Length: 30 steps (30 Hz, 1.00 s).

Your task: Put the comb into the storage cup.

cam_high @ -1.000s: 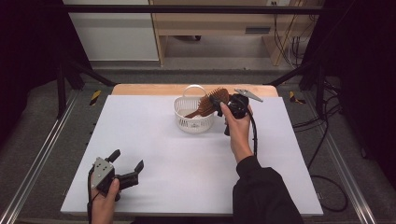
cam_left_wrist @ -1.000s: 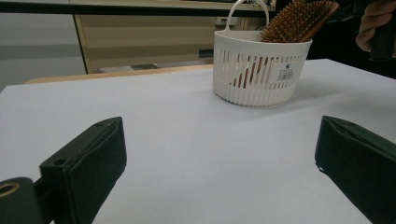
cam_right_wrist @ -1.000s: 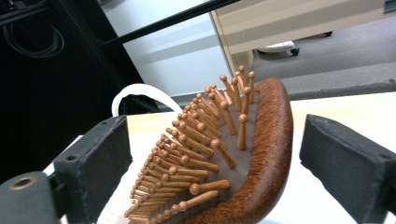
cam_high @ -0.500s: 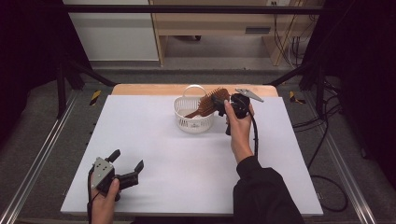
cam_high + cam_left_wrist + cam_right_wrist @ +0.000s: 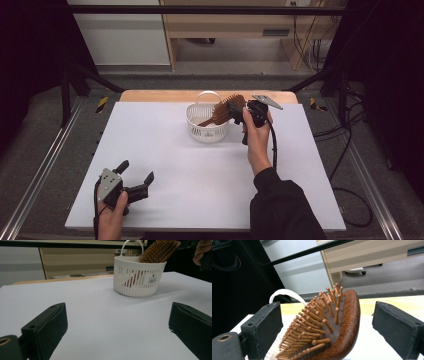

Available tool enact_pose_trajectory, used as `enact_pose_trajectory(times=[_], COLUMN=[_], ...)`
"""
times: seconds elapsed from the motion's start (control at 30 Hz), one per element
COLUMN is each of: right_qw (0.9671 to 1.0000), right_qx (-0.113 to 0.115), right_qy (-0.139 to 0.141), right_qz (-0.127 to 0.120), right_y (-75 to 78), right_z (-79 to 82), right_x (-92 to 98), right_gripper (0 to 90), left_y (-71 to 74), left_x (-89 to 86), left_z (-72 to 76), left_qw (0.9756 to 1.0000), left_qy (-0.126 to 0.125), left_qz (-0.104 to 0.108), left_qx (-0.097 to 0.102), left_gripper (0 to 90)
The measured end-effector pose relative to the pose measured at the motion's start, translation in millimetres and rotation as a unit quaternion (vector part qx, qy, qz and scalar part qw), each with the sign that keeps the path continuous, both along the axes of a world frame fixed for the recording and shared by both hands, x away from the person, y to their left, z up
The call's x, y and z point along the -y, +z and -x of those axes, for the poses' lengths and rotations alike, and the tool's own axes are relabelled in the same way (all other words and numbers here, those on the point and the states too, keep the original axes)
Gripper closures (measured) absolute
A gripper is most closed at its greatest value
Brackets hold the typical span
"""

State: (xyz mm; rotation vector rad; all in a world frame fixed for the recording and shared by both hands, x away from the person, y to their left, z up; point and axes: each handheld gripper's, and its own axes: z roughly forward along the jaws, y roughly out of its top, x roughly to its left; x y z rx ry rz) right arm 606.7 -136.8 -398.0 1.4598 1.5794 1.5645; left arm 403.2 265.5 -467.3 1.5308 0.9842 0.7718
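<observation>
Wooden hairbrush (image 5: 329,332) leans over basket (image 5: 206,131) rim | right gripper (image 5: 325,327) open around it

From the high view we look forward and down over the whole white table (image 5: 200,165), with the person's forearms entering at the bottom edge. The left gripper view sits low, just above the tabletop near its front corner, and faces across it toward the white basket (image 5: 138,277), which stands well off. The right gripper view looks close along its jaws at the wooden hairbrush (image 5: 327,330), toward the far cabinets. We find the basket and hairbrush in all three views.
</observation>
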Motion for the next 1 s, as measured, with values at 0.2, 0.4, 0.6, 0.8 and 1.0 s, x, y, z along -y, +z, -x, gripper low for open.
enact_pose_trajectory(times=[0.2,0.4,0.6,0.8,1.0], right_qw=[0.9998,0.9993,0.9988,0.9975,0.9962], right_qx=[0.013,0.029,0.038,0.057,0.073], right_qy=[-0.005,-0.01,-0.012,-0.018,-0.017], right_qz=[0.014,0.021,0.027,0.039,0.044], right_y=[3.3,7.3,9.5,14.0,19.3], right_z=[3.1,6.0,8.8,12.4,16.7], right_x=[-0.2,-1.3,-2.4,-2.4,0.5], right_gripper=[5.3,4.9,4.4,4.5,4.4], left_y=[-0.2,-0.2,-0.5,-0.5,-0.7], left_x=[-0.5,-0.5,-1.0,-2.5,-1.3], left_z=[0.0,0.0,-0.3,-0.2,-0.4], left_qw=[1.0,1.0,1.0,1.0,1.0], left_qy=[0.002,0.002,0.002,0.004,0.004], left_qz=[0.001,0.002,0.002,0.003,0.002], left_qx=[0.0,0.0,-0.001,-0.001,0.0], left_gripper=[2.1,2.1,2.0,2.0,2.0])
